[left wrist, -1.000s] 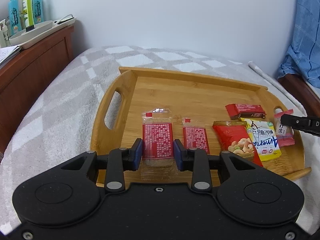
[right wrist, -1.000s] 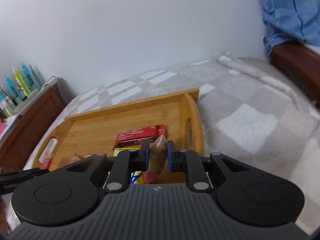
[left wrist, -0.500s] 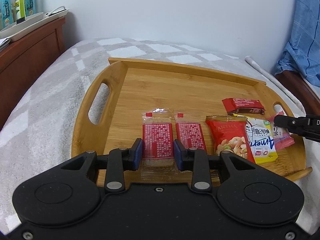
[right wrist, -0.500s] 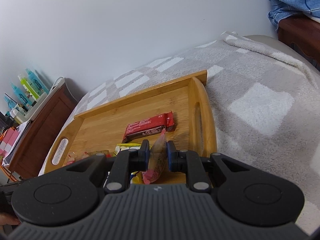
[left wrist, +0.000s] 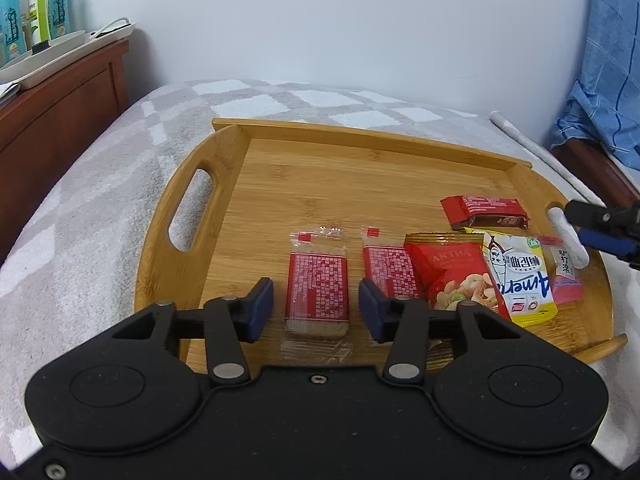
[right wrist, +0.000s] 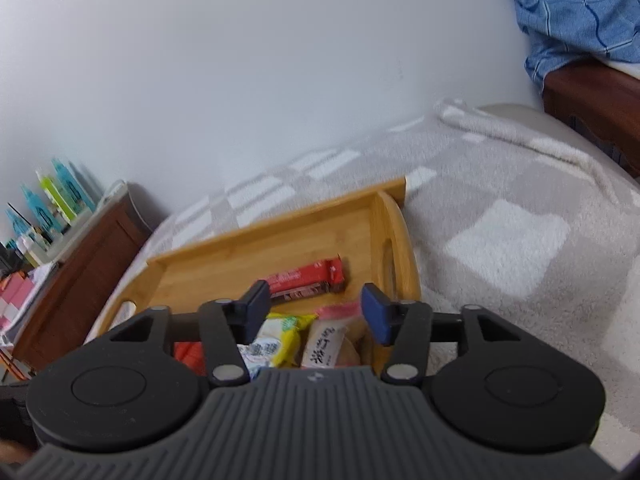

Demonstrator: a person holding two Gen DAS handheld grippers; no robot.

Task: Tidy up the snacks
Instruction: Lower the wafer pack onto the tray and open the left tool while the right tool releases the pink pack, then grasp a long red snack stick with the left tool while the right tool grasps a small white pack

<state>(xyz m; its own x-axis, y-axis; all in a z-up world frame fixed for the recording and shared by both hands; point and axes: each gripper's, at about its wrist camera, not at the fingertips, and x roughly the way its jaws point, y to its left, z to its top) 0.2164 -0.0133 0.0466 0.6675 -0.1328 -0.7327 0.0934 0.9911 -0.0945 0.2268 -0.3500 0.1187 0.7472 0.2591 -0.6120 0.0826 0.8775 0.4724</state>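
left wrist view: i hold the left gripper (left wrist: 316,310) released, fingers straddling the red cracker packet (left wrist: 318,286) that lies flat in the row on the bamboo tray (left wrist: 280,160), while my right gripper (right wrist: 314,312), likewise released, hovers above the pink candy packet (right wrist: 326,344), so the snacks lie side by side.

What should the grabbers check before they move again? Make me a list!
1. Left gripper open, clear of the biscuit pack: ok.
2. Right gripper open, pink snack let go: ok.
3. All snacks lying on the wooden tray: ok.
4. Snacks in a neat row without overlap: not ok, the yellow packet covers the red nut bag.
5. Pink snack lying flat: cannot tell.
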